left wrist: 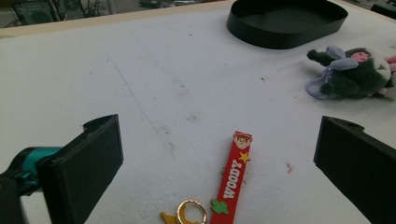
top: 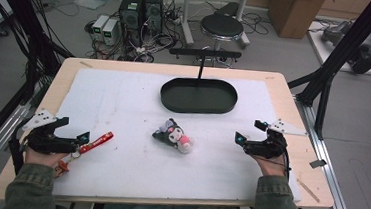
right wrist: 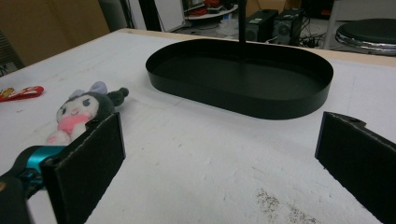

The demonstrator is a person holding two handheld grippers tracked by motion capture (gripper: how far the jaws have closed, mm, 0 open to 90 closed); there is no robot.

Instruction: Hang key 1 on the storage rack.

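We see the left gripper (top: 78,138) with jaws spread wide and empty, low over a red "WOODY" strap (left wrist: 235,176) lying flat between them, its gold ring (left wrist: 191,212) nearest the camera. The right gripper (top: 247,132) — likewise released — faces the black oval tray (right wrist: 243,100). A plush toy (top: 175,136) lies mid-mat, just before the tray.

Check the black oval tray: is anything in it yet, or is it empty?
Empty. The black tray shows a bare floor in the right gripper view, and from above the plush toy and red keychain strap lie outside it on the white mat.
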